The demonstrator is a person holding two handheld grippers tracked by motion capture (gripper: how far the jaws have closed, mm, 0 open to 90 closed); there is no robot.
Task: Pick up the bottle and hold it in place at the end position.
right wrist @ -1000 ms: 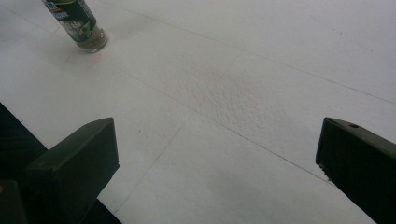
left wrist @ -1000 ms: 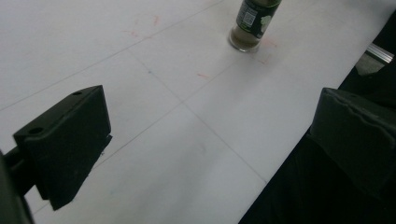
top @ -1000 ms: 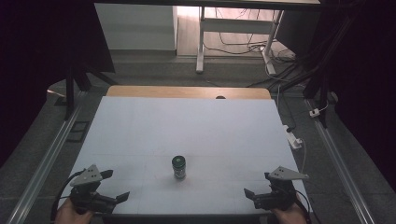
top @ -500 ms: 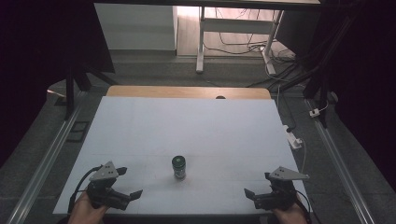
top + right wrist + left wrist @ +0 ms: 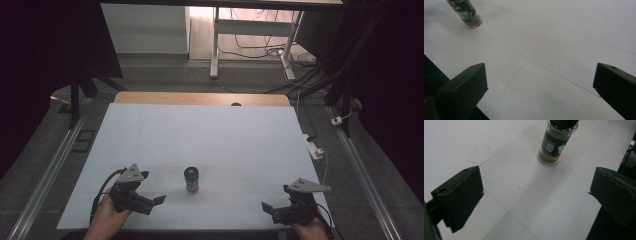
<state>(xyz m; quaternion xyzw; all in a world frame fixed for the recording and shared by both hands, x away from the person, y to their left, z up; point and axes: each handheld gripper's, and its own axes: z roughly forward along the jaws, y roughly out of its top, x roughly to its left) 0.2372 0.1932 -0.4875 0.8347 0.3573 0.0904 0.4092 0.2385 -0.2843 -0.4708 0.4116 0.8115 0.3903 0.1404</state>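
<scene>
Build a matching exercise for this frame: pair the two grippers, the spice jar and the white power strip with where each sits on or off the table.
Things:
1. left gripper
2. right gripper
3. spice jar
4. power strip

Places:
A. beyond the table's right edge
B. near edge of the table, right corner
C. upright on the white table, between the two grippers
D. near edge, jaws open toward the jar

Pairs: 1-D, 2-B, 3-C, 4-A
</scene>
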